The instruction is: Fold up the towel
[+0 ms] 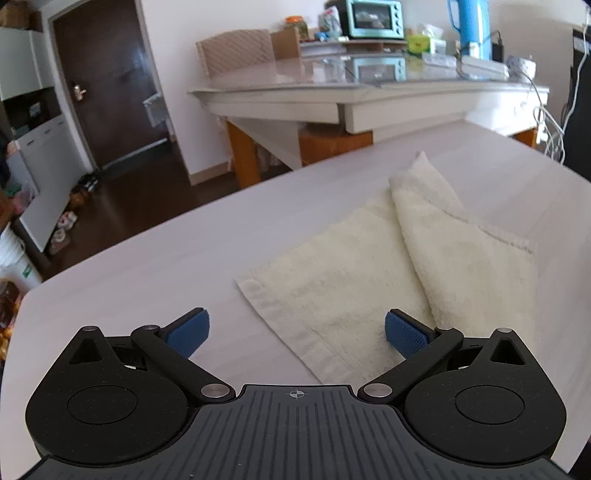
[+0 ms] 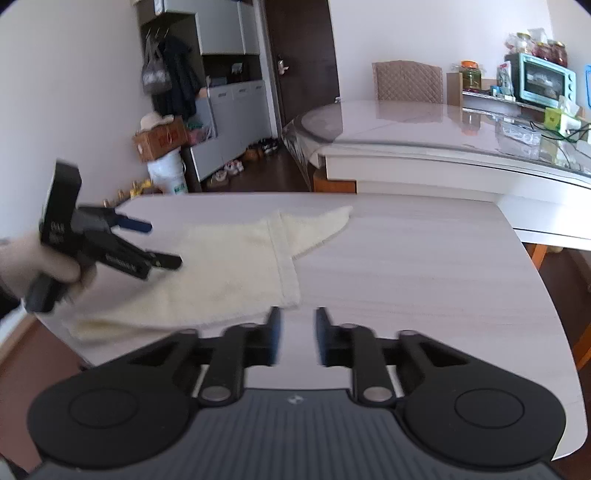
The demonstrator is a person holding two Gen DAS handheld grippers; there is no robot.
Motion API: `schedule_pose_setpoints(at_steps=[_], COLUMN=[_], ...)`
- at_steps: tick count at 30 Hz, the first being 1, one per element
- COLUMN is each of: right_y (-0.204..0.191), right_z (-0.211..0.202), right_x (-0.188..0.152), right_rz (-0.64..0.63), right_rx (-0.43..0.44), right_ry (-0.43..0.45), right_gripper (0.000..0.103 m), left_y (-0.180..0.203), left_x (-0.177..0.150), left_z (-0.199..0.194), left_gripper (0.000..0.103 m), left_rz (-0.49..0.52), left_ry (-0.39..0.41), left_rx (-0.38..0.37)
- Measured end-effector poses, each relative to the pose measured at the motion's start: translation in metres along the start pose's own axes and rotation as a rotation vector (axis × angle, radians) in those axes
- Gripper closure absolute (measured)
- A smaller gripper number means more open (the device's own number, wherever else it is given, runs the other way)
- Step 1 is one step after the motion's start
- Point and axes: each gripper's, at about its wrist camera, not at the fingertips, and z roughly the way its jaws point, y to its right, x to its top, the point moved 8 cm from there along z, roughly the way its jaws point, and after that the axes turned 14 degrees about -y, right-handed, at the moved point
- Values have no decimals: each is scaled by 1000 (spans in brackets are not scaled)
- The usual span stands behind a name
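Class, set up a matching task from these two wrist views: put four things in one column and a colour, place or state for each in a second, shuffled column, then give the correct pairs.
Things:
1. towel
2. left gripper
3. right gripper
4. toaster oven

Descriptions:
A. teal, on the far glass-topped table
B. jaws spread wide, nothing between them
C. cream, partly folded on the white table
D. jaws a narrow gap apart, nothing between them

Pairs: 1-C, 2-B, 3-D, 4-A
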Motion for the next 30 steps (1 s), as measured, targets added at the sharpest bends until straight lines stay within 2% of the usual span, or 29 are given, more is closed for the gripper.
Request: schedule_pose_setpoints(at_steps=[5,9,12,15,16,17,18,20,23,30], right_y=[2,4,-1,-8,-9,-10,-12,-12,-6,4], right_z=[27,57,65,73,75,75,74,71,58,5], right_x=[17,29,27,26,25,24,23,20,9,-42], right_rz=[-81,-97,-136,-167,-175,-179,-180,-182,-173,-48], right_rx=[28,41,28,19,20,23,28,21,-4,-43], right_ry=[-33,-70,-79,-90,-92,-93,-97,-107,-128,-177], right_gripper=[63,63,64,68,72,83,89,91,91,91], left_y=[-4,-7,-11,-18,-21,-24,-26,-29,-28,-26], left_x=[-4,-4,-3,-1,0,0,0,2,4,5], left_z=[2,3,4,4,5,5,6,8,8,7], left_gripper=[0,0,0,0,0,0,0,0,0,0], left_rz=[-1,-4,9,23,22,20,13,10,17,21], left_ry=[10,6,4,3,0,-2,-6,-7,-5,-5], left_rx=[-18,-28,-14,13,14,16,12,17,27,58])
